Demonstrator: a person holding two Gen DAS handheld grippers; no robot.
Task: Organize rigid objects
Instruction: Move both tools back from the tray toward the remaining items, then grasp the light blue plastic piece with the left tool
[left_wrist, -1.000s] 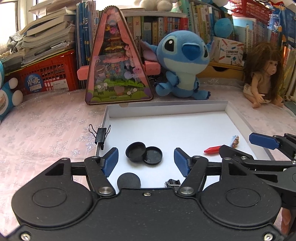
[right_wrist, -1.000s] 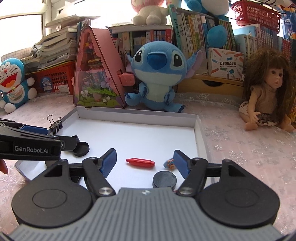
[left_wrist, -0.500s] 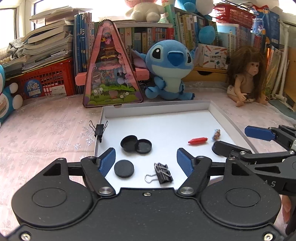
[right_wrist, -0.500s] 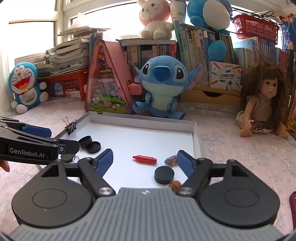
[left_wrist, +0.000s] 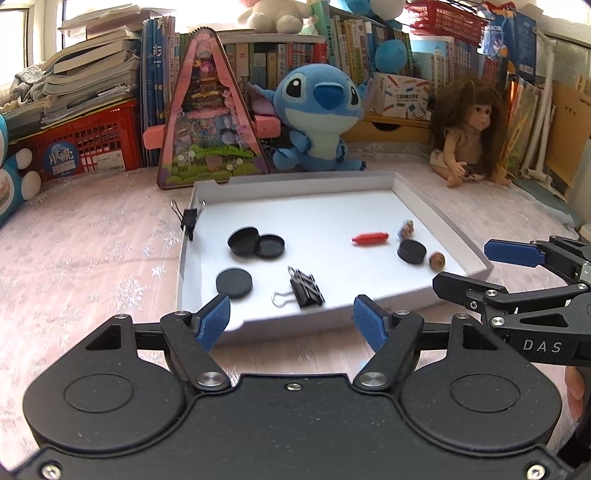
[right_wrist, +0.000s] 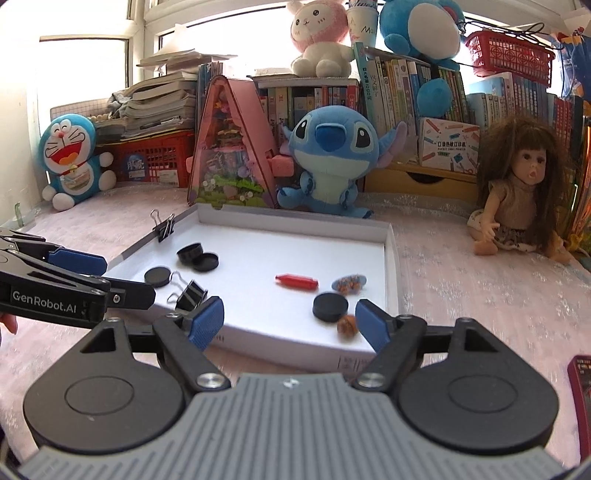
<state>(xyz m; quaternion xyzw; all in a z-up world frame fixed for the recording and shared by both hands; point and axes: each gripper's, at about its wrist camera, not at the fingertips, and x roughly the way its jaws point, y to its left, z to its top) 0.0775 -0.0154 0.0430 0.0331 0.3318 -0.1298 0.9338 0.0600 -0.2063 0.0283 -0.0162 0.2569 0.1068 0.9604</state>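
A white tray (left_wrist: 421, 197) lies on the pink cloth. In it are a black cap and lid pair (left_wrist: 255, 242), a flat black disc (left_wrist: 234, 282), a black binder clip (left_wrist: 305, 289), a red capsule (left_wrist: 370, 237), a black puck (left_wrist: 411, 252), a small brown nut (left_wrist: 437, 260) and a patterned bead (left_wrist: 406, 228). Another binder clip (left_wrist: 189, 218) grips the tray's left wall. My left gripper (left_wrist: 291, 322) is open and empty, just in front of the tray's near edge. My right gripper (right_wrist: 290, 319) is open and empty, at the tray's near right corner (right_wrist: 391, 251).
A Stitch plush (left_wrist: 317, 118), a pink triangular toy house (left_wrist: 210, 122) and a doll (left_wrist: 467, 129) stand behind the tray. A Doraemon plush (right_wrist: 74, 158) and a red crate (left_wrist: 85, 147) are at the left. A dark red object (right_wrist: 580, 398) lies at the right edge.
Both grippers have pulled back and up from over the tray to in front of its near edge. Both stayed open and empty. The objects in the tray have not moved.
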